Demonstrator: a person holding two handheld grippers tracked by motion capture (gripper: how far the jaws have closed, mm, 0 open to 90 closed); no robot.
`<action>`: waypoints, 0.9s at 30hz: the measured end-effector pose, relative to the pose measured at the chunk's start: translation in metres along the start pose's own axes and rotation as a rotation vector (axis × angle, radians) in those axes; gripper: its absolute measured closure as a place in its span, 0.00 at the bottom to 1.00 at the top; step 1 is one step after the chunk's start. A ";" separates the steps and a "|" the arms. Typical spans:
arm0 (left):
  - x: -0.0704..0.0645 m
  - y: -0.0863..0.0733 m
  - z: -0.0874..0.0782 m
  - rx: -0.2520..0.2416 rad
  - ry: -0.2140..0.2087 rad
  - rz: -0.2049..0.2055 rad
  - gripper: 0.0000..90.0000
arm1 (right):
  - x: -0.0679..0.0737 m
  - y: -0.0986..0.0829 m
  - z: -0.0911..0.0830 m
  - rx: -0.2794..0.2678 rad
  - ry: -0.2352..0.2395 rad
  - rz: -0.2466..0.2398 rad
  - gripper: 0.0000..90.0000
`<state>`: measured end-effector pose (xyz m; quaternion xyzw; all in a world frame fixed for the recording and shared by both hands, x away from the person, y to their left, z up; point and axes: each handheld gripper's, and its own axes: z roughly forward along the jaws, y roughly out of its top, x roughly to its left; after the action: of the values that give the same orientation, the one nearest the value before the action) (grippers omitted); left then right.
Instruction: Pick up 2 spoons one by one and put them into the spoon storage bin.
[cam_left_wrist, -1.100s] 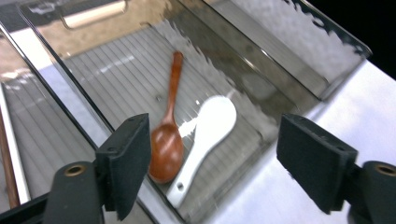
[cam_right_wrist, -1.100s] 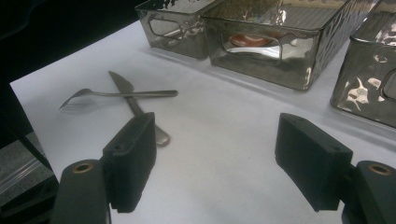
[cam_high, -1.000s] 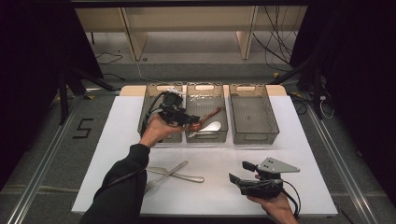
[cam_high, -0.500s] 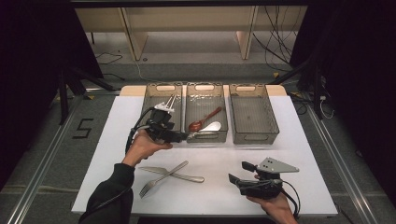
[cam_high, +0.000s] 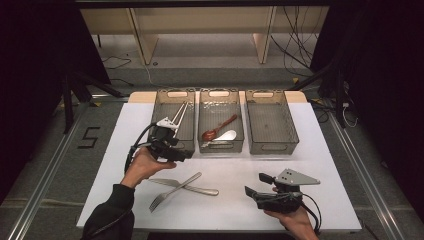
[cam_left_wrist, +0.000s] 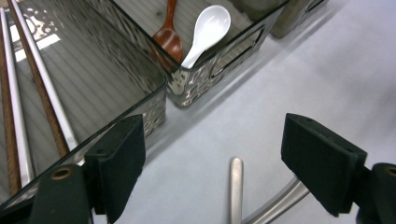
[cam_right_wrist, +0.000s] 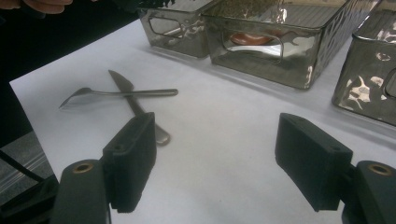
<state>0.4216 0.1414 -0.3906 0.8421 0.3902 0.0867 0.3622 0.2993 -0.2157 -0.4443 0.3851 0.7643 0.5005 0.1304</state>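
Observation:
A steel fork (cam_high: 172, 192) lies crossed over a steel knife (cam_high: 196, 189) on the white table (cam_high: 320, 150), in front of the bins. My left gripper (cam_high: 181, 153) hovers open just in front of the left bin (cam_high: 161, 107), which holds chopsticks (cam_high: 178, 116). In the left gripper view the open jaws (cam_left_wrist: 212, 154) frame a metal handle end (cam_left_wrist: 236, 186) on the table. The middle bin (cam_high: 205, 107) holds a brown wooden spoon (cam_high: 218, 128) and a white spoon (cam_high: 226, 135). My right gripper (cam_high: 255, 185) rests open near the front right edge, facing the fork (cam_right_wrist: 116, 93) and knife (cam_right_wrist: 135, 106).
The right bin (cam_high: 270, 120) has nothing in it. The three clear bins stand side by side along the far edge. Open white table lies between the cutlery and my right gripper. Dark floor, rails and cables surround the table.
My left gripper has drawn back from above the bins toward the person and sunk to the left bin's front corner. The right gripper has stayed put.

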 end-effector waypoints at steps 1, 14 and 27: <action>0.000 -0.001 0.000 0.008 0.003 0.003 0.24 | 0.000 0.000 0.000 -0.002 0.001 -0.003 0.33; -0.005 -0.022 -0.003 0.084 0.015 0.021 0.23 | -0.001 0.000 0.000 0.000 0.000 0.002 0.33; -0.012 -0.050 0.002 0.223 0.031 0.053 0.27 | -0.001 0.000 0.000 0.002 0.001 -0.001 0.33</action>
<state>0.3841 0.1533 -0.4245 0.8858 0.3804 0.0651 0.2576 0.2996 -0.2161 -0.4449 0.3845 0.7652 0.4998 0.1298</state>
